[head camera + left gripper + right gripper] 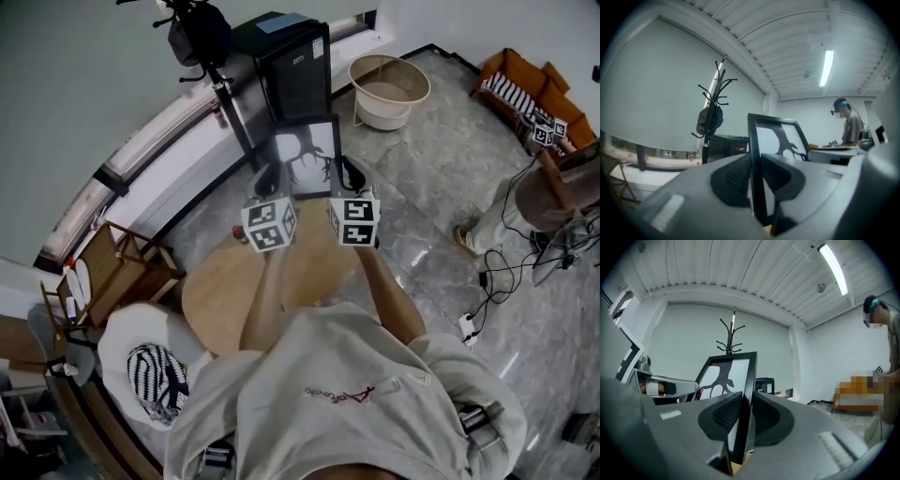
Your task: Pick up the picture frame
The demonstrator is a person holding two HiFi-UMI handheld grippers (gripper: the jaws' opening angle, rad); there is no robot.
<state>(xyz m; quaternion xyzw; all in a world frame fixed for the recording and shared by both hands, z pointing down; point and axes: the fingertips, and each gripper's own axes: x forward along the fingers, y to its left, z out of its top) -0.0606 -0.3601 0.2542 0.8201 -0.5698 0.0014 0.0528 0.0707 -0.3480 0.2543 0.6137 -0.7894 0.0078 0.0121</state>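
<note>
Item 1, picture frame (307,156): black border, white picture with a dark branching figure. I see it upright and spanning the gap between my two grippers, one side edge in each.

Item 2, left gripper (757,176): jaws narrowed onto the frame's left edge. The black bar stands straight up between the ribbed pads, and both pads press on it.

Item 3, right gripper (742,420): jaws likewise drawn in on the frame's right edge, which is clamped between the pads. The picture face extends away to the left of the jaws.

Item 4, round wooden table (220,295): below and behind both sets of jaws, nearer to me.

Item 5, coat stand (711,115): beyond the left jaws, to their left, with a dark bag hanging on it.

Item 6, black cabinet (295,61): straight ahead of the jaws, behind the frame.

Item 7, a person (851,129): well to the right of the left jaws.
</note>
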